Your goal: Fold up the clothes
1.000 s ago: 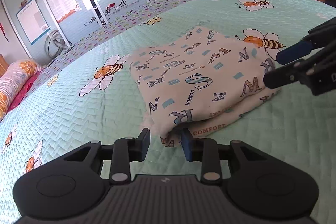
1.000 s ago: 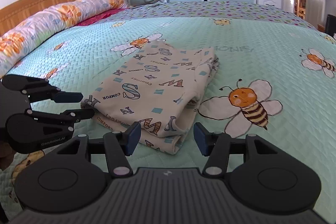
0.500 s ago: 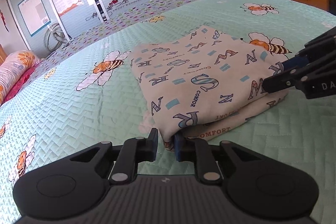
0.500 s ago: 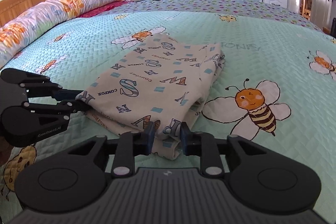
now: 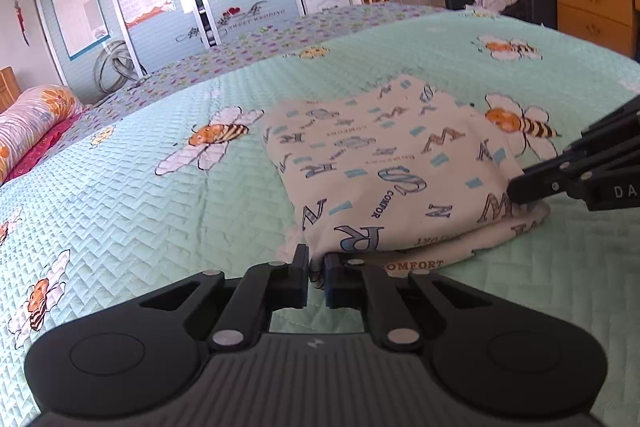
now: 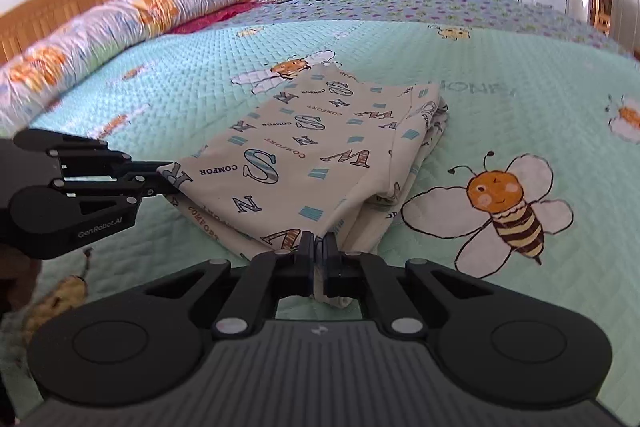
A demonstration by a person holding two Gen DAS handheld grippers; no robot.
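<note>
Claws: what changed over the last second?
Both claws closed on the near edge of the folded cloth: left claw on one near corner, right claw on the other. Before, both stood open around it. The cloth lies folded as before on the bedspread.

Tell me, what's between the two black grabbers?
The folded letter-print cloth: left gripper pinches one near corner, right gripper the other. The right wrist view shows it.

The folded garment (image 5: 384,171) is cream, printed with blue and brown letters and small light-blue bars. The bedspread (image 5: 120,211) is mint green, quilted in a zigzag, with orange-and-black striped bees on white wings; its far border (image 6: 400,11) is lilac with small coloured spots. The bolster (image 6: 120,23) at far left is pale with orange flowers. Both grippers (image 5: 317,277) (image 6: 319,259) are black.
</note>
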